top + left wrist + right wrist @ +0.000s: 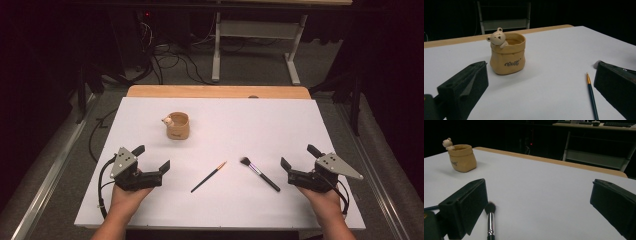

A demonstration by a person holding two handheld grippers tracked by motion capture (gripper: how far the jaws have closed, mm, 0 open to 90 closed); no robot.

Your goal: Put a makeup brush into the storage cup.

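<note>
Room dark; light falls mainly on table [300, 120], white top w/ wood edge strip [215, 91] along far side. Floor [250, 65] grey carpet. Beyond table, far: white metal desk frame [216, 50] w/ two legs on flat feet, crossbar between. Black cables [170, 62] tangled on floor far left, near dark equipment w/ small red light [146, 14]. Metal rails [50, 170] run along floor left & right of table. Walls not visible, bkgd black. Right gripper view: far desk [599, 126] w/ wood top, items on it too dim to ID.
</note>
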